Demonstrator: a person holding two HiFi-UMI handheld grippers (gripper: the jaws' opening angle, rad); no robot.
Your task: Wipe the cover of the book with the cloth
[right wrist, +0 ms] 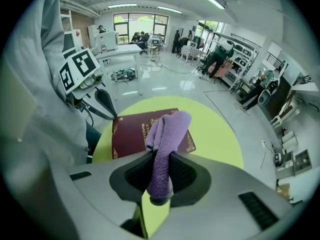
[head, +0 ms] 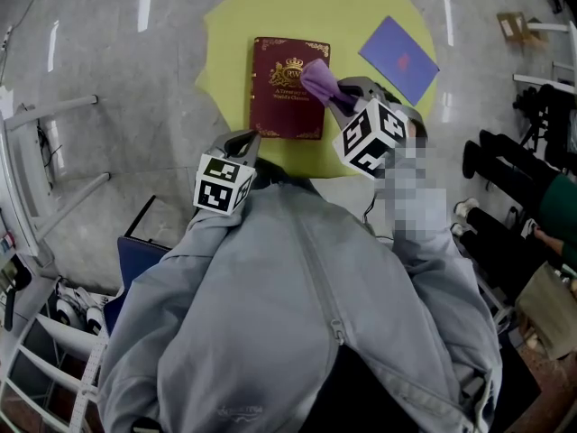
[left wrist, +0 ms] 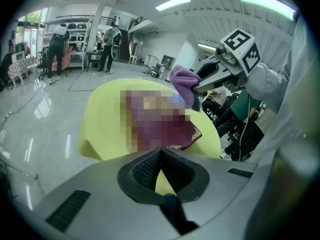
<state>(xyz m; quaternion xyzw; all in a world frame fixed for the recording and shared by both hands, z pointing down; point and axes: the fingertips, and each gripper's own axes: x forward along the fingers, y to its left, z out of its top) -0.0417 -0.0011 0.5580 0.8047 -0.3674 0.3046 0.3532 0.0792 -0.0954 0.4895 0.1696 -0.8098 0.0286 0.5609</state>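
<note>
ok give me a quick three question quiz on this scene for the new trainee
1. True or false: the left gripper holds the cloth.
2. What lies on the yellow table to the right of the book in the head view? A) a cup B) a blue booklet C) scissors
3. Fill in: the cloth's colour is ____.

Key: 1 false, the right gripper grips it; 2 B; 3 purple.
</note>
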